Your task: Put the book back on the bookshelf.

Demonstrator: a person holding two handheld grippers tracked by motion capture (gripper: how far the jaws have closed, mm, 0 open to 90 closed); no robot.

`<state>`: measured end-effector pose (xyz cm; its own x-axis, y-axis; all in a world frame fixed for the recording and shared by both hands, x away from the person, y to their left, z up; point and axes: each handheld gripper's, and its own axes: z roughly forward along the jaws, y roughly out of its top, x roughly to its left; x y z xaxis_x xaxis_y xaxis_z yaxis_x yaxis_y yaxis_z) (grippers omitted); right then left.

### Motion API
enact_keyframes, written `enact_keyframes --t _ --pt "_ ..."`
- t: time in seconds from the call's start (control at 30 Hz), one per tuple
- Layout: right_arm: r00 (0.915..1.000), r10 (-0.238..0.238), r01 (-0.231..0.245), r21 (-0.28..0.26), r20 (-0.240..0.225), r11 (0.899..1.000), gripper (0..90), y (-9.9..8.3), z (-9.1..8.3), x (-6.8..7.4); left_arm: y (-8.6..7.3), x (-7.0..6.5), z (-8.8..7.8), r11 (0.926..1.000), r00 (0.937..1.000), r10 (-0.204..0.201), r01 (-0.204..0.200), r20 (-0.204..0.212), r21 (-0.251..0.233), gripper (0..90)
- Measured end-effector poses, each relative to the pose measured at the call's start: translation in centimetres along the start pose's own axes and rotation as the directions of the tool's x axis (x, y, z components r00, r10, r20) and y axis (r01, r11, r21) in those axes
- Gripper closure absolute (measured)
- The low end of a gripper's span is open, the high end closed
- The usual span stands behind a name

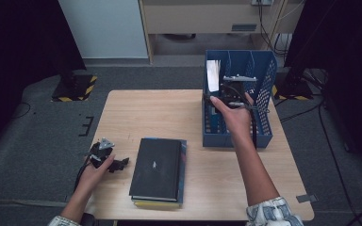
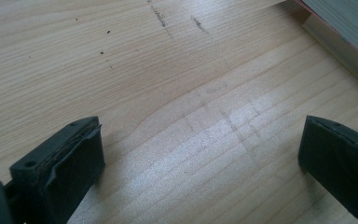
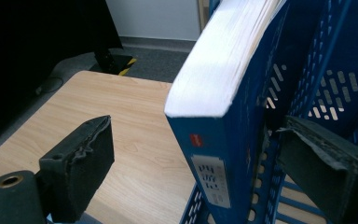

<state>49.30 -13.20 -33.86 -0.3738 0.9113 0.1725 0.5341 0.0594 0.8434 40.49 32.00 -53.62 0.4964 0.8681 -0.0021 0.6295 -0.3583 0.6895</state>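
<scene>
Book with a blue cover stands upright in the left part of the blue rack, at the far right of the table. Its page block is white and thick, the spine shows a small red mark and a pale label with characters too blurred to read. The right gripper is at this book: the book is between its jaws, but the pads do not press on it, the jaws stand wide apart with a clear gap on the left side. The right jaw is beside a perforated plastic divider of the rack. The rack is of blue plastic with many small slots in its walls.

The left gripper rests low over the bare light wood at the left of the table, jaws wide open with nothing between them. Near it lies a stack of books: a black flat one on top, a blue and a yellow edge below. The pads are black, rubber-like and worn.
</scene>
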Motion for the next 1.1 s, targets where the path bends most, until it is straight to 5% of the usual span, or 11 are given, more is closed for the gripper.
enact_keyframes --t 0.5,0.73,1.1 --pt "0.9965 -0.018 0.016 -0.03 -0.082 0.999 11.3 -1.2 -3.0 -0.9 -0.2 0.0 -0.1 0.9999 1.0 0.0 0.0 -0.004 -0.01 0.0" --pt "0.9944 -0.023 0.021 -0.019 -0.103 1.0 10.7 -3.5 -3.5 -1.5 -0.3 -0.2 -0.2 0.9999 0.9999 -0.008 0.008 -0.013 -0.01 0.0" --pt "0.9895 -0.05 0.046 -0.033 -0.135 0.998 8.5 -7.6 -4.7 -0.1 -0.4 -0.1 -0.3 0.9999 1.0 0.001 -0.001 0.0 -0.011 0.0"
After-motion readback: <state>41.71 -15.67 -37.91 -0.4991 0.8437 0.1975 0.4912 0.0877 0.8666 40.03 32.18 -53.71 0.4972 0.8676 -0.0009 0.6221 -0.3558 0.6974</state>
